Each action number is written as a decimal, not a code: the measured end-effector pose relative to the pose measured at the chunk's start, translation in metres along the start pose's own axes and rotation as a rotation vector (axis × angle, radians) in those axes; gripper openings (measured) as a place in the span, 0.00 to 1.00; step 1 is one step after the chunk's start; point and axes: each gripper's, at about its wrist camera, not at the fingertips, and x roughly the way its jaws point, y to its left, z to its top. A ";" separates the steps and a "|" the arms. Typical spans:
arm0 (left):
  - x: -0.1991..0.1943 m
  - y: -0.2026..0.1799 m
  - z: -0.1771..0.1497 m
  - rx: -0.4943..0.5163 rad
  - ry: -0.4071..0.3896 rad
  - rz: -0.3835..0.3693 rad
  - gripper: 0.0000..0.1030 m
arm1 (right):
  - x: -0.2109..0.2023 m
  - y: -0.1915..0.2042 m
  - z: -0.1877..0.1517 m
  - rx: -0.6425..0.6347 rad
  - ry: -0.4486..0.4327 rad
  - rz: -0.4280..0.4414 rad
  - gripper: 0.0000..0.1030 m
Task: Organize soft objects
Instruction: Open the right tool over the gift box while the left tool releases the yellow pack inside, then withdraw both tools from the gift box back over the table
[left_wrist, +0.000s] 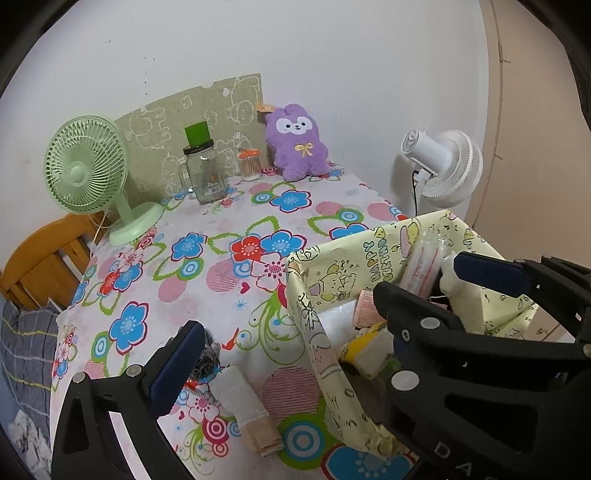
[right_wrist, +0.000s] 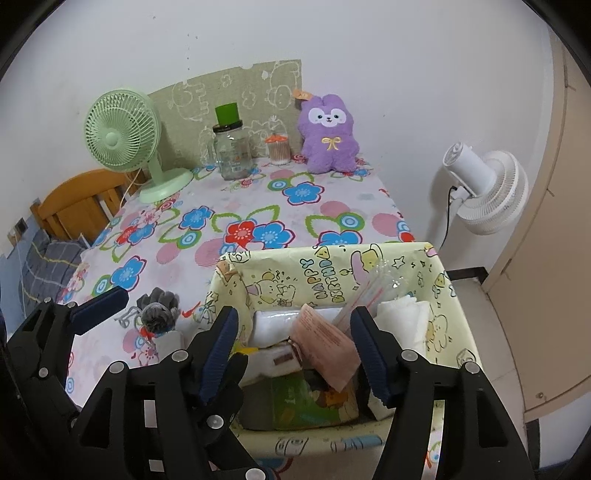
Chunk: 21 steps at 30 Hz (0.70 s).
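Observation:
A yellow cartoon-print box (right_wrist: 332, 264) (left_wrist: 351, 258) stands at the flowered table's near right. It holds a pink packet (right_wrist: 327, 345), a white folded cloth (right_wrist: 406, 317), a white roll (right_wrist: 273, 321) and a green pack (right_wrist: 306, 402). My right gripper (right_wrist: 295, 317) hovers open over the box, its pads clear of the pink packet below. My left gripper (left_wrist: 286, 314) is wide open astride the box's left wall. Between its fingers on the table lie a grey knitted bundle (left_wrist: 208, 360) (right_wrist: 159, 310) and a white-and-beige cloth roll (left_wrist: 243, 402).
Along the back wall stand a green desk fan (left_wrist: 86, 166), a glass jar (left_wrist: 205, 173), a cotton swab tub (left_wrist: 249, 164) and a purple plush (left_wrist: 297, 142). A white floor fan (right_wrist: 487, 188) stands off the table's right edge. A wooden chair (left_wrist: 44, 258) is at left.

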 end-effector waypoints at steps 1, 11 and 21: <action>-0.003 0.000 -0.001 0.002 -0.005 0.000 1.00 | -0.002 0.001 -0.001 -0.001 -0.002 -0.001 0.65; -0.028 0.007 -0.009 -0.005 -0.035 -0.013 1.00 | -0.028 0.013 -0.009 -0.004 -0.037 -0.011 0.77; -0.050 0.022 -0.022 -0.018 -0.061 -0.003 1.00 | -0.048 0.032 -0.017 -0.013 -0.083 -0.005 0.88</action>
